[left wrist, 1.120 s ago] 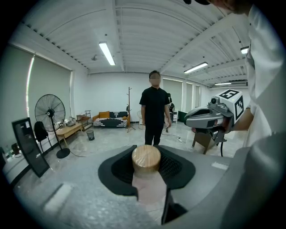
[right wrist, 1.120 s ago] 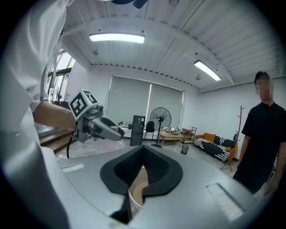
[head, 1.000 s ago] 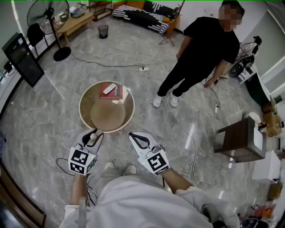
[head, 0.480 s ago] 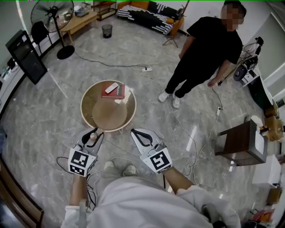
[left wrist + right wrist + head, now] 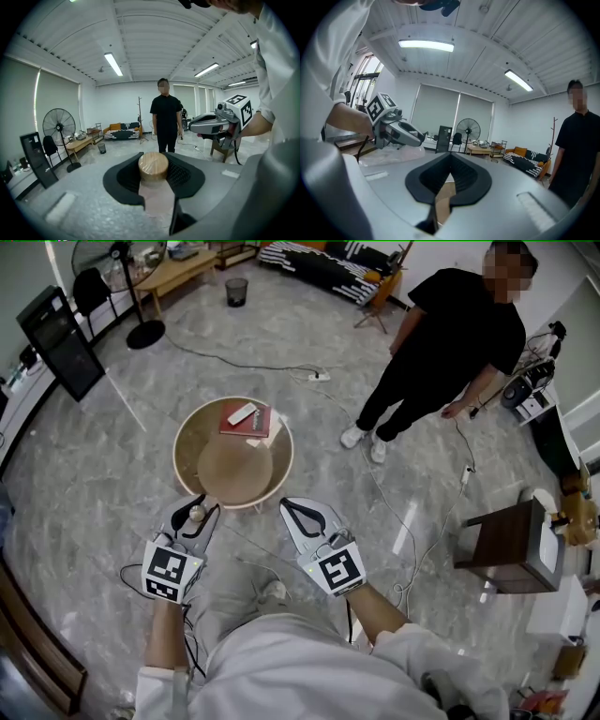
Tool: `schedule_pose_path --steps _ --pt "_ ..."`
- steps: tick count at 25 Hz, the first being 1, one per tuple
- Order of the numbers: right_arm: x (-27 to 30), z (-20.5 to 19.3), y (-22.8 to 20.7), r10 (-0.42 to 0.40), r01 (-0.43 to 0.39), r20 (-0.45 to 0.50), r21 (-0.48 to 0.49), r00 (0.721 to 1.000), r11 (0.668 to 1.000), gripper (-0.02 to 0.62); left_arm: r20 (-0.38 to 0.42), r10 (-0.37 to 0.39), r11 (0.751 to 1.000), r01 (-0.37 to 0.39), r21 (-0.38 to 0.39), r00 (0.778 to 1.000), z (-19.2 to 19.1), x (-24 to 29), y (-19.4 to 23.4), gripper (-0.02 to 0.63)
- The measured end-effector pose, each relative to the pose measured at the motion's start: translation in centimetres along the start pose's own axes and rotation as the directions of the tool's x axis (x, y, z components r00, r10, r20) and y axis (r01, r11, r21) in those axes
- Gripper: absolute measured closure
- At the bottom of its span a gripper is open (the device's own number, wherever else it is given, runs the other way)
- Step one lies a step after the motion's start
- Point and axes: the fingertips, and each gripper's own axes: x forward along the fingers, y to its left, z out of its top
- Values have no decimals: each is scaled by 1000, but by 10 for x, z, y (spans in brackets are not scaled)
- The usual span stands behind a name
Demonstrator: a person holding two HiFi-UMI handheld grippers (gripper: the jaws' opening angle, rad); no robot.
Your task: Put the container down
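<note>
Container [image 5: 153,167] in left gripper [image 5: 194,516] now reaches table [image 5: 192,432], book [image 5: 255,424] beyond

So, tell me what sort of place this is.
Probably an open-plan lounge or studio room: a grey marble-tiled floor, a round wooden coffee table, a black-and-white striped sofa and a tall black pedestal fan.

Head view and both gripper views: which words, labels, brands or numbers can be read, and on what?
None can be read.
Left gripper and right gripper: cubes carry square marker patterns only, no letters.
Red book on the round table: cover print too small to read.
</note>
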Motion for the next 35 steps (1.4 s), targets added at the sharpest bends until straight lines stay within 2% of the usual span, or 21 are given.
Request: schedule_pose_path --steps 9,20,26,35 --pt "44 -23 -28 -16 16 -39 1 999 1000 592 -5 -30 1000 30 6 1000 -27 51 28 485" --pt "128 -74 -72 -29 30 -80 20 996 999 592 -28 -61 998 61 5 998 -62 140 105 485" --pt "179 -119 -90 -27 30 -108 22 994 999 592 -36 -66 998 66 2 997 -97 186 143 485" --pt "243 -206 -108 -34 42 -158 44 987 998 592 -51 -80 997 79 -25 995 -170 258 188 485"
